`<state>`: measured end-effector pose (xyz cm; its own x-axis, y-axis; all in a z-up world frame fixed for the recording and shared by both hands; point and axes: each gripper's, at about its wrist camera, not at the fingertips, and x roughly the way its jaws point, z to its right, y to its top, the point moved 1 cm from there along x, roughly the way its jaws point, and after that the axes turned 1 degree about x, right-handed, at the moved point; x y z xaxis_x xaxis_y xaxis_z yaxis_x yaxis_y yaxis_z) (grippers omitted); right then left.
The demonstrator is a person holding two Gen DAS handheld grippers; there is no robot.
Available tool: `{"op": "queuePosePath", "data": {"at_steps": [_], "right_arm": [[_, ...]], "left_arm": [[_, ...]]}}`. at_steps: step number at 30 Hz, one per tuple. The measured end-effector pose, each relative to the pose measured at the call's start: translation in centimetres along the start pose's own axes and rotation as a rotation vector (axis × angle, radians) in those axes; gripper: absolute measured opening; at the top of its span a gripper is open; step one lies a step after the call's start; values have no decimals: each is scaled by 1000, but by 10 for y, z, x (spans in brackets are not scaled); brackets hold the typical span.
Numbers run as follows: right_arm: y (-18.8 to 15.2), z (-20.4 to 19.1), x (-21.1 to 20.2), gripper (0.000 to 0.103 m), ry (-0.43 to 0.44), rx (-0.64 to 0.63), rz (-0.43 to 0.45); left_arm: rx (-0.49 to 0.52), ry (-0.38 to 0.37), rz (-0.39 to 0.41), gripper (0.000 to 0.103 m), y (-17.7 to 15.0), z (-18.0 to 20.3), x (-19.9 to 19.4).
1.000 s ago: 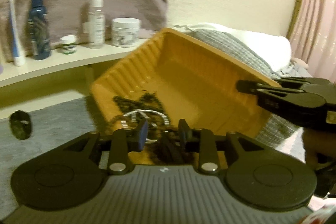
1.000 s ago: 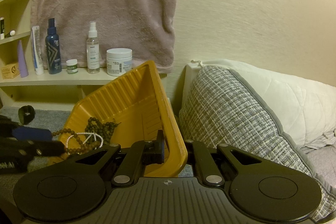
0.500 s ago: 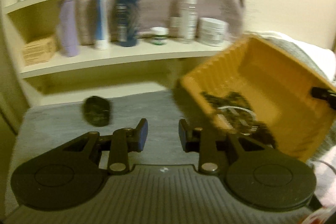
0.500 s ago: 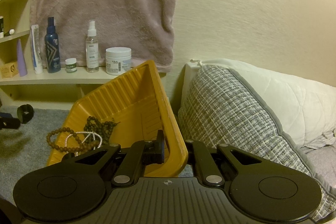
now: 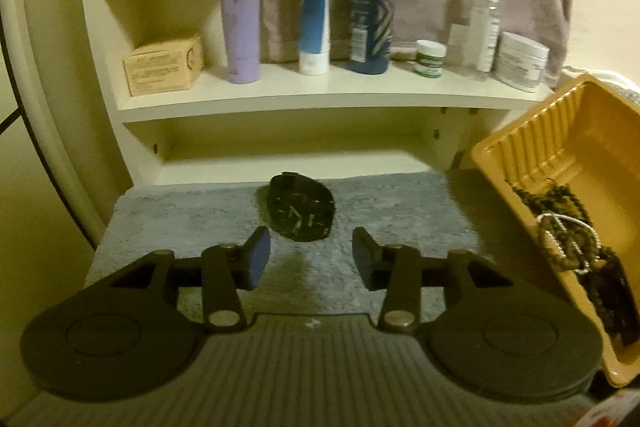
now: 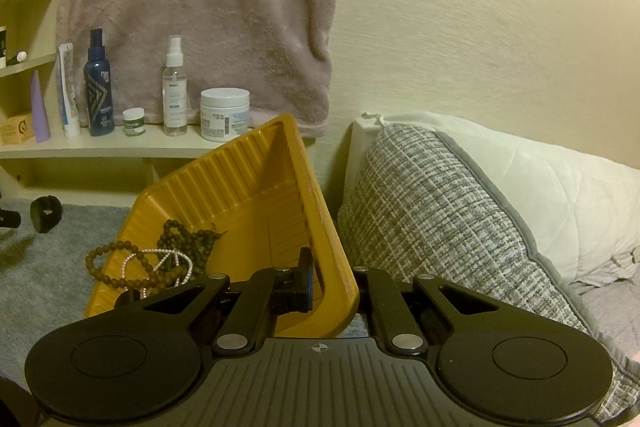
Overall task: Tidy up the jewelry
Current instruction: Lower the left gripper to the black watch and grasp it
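Hovering over black watch, left gripper fingers just spreading, nothing between; right gripper pinching tilted yellow tray rim; bottle labels staying unreadable.

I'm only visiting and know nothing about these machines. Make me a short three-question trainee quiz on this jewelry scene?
1. True or false: the right gripper is clamped on the wall of the yellow tray.
2. What lies on the grey mat just ahead of the left gripper?
A. ring
B. black watch
C. comb
3. Fill in: the bead strands lie in the tray's ____ end.

Key:
1. True.
2. B; the jaws are open, have just been opening, with nothing between them.
3. Lower; the tray is tilted.
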<state>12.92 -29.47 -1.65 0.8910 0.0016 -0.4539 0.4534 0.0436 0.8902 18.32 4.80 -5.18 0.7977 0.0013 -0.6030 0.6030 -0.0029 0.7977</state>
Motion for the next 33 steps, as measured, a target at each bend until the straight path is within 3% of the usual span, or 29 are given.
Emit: {"op": "queuePosePath", "data": {"at_steps": [13,28,33], "right_arm": [[-1,1,1,7,2,-2,-2],[-3,5,2,7,6,-4,-17],[-3,4,4,7,2,-10,-22]], "left_arm": [[36,0,22,53,5,-3,19],[260,-37,13,62,3,-2,61],[275,-47,4,62,3,-5,72]]}}
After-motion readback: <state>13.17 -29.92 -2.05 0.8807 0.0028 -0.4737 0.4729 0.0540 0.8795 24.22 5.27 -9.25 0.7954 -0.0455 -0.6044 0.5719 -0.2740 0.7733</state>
